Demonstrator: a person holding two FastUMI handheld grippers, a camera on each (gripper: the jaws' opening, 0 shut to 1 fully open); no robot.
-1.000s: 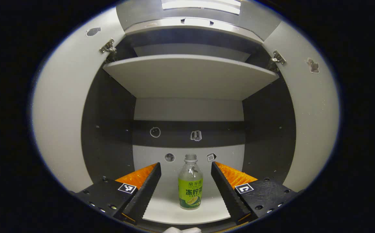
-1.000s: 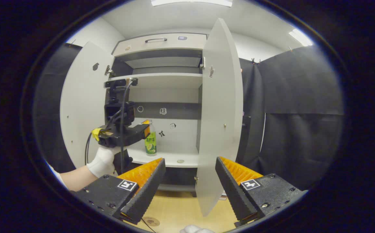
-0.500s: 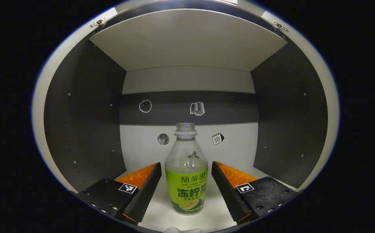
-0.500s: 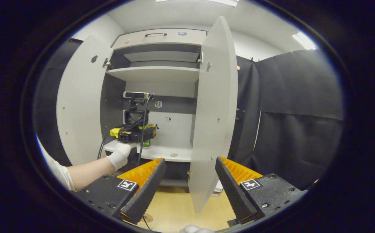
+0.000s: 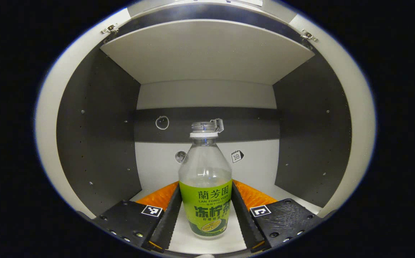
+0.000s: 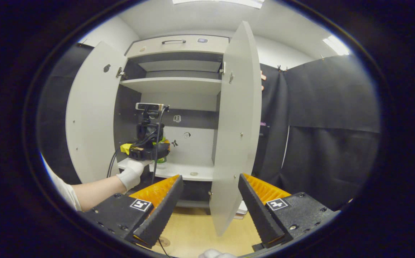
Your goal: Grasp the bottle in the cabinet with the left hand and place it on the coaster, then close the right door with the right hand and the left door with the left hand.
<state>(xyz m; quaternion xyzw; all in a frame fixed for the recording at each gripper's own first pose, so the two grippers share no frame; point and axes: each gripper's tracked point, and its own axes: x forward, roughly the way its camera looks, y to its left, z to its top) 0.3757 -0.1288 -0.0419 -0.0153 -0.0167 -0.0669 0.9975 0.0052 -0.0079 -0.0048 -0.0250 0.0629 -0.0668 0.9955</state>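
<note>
A clear bottle (image 5: 204,168) with a green label and white cap ring stands upright on the cabinet's lower shelf (image 5: 211,243). My left gripper (image 5: 205,184) is shut on it, one finger pressing each side of the label. In the right gripper view, a gloved hand (image 6: 130,175) holds the left gripper (image 6: 157,150) inside the cabinet, mostly hiding the bottle (image 6: 161,163). My right gripper (image 6: 210,177) hangs open and empty in front of the cabinet. Both doors stand open: the left door (image 6: 92,118) and the right door (image 6: 238,125). A round disc (image 6: 164,242) lies on the wooden surface below.
An upper shelf (image 5: 207,53) spans the cabinet just above the bottle, with dark side walls (image 5: 96,143) close on both sides. A small round object (image 6: 193,173) lies on the lower shelf. The right door's edge points toward my right gripper. Black cloth (image 6: 329,118) hangs to the right.
The left gripper moved deeper into the cabinet, and its fingers closed onto the bottle. The right gripper stayed nearly still.
</note>
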